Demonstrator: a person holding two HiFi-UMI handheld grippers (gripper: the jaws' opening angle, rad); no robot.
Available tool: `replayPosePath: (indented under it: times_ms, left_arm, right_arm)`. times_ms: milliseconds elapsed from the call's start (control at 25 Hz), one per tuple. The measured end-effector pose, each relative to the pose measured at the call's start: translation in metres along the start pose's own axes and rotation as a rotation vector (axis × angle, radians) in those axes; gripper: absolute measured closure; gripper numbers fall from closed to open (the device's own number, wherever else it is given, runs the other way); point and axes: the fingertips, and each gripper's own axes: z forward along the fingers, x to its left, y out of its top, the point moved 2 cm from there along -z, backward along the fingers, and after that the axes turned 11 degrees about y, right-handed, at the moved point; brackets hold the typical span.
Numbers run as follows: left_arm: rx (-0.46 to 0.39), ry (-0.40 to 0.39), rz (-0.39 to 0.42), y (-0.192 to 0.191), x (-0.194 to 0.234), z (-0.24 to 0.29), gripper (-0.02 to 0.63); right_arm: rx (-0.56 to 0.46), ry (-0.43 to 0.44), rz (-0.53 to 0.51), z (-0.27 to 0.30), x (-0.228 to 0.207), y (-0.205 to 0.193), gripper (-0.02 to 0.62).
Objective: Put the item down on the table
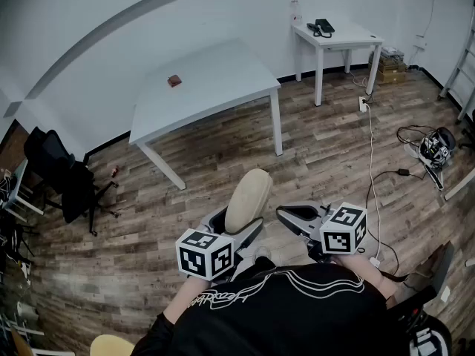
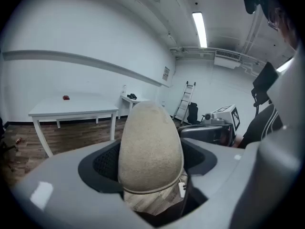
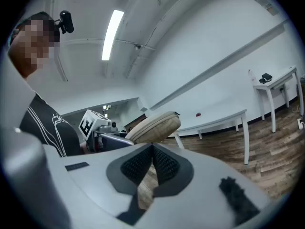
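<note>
Left tongs (image 2: 151,168) grip a beige oval case (image 2: 150,142); right tongs (image 3: 152,162) are closed.

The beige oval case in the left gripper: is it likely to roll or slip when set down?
The beige case looks fabric-covered, so it probably will not slip. Its rounded shape may tip if stood on end; laid flat it should settle. It seems stiff: it holds shape between the fingers.

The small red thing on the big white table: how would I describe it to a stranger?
Find the larger white table in the middle of the head view. Near its far edge lies the small reddish-brown object, the only thing on it; the smaller table holds a black device instead.
</note>
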Motion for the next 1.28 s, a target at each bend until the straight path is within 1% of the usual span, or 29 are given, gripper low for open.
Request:
replayPosePath:
  times_ms: [240,440,680,840,1040,1160,1280]
  left_arm:
    - [-0.003,-0.013,-0.008,0.012,0.026,0.031,0.23]
    - [0.013,-0.023,-0.029,0.025,0.065,0.075,0.23]
    - [0.073,-0.022,-0.061,0.058,0.143,0.154,0.23]
    - [0.103,-0.029,-0.042,0.095,0.201,0.206,0.23]
    - [0.099,-0.029,-0.026,0.138,0.267,0.257,0.23]
    - [0.077,-0.024,-0.022,0.161,0.297,0.277,0.23]
    - [0.057,-0.015,-0.024,0.177,0.318,0.288,0.23]
  right_arm:
    - [0.002,-0.022,0.004,0.015,-0.038,0.01,0.587]
    - [0.014,-0.043,0.033,0.037,-0.093,0.018,0.588]
    - [0.023,-0.074,0.113,0.082,-0.19,0.037,0.588]
    - [0.017,-0.105,0.16,0.116,-0.262,0.061,0.588]
    - [0.01,-0.12,0.133,0.166,-0.337,0.105,0.588]
    - [0.012,-0.113,0.1,0.189,-0.364,0.128,0.588]
    - [0.018,-0.103,0.089,0.205,-0.379,0.137,0.588]
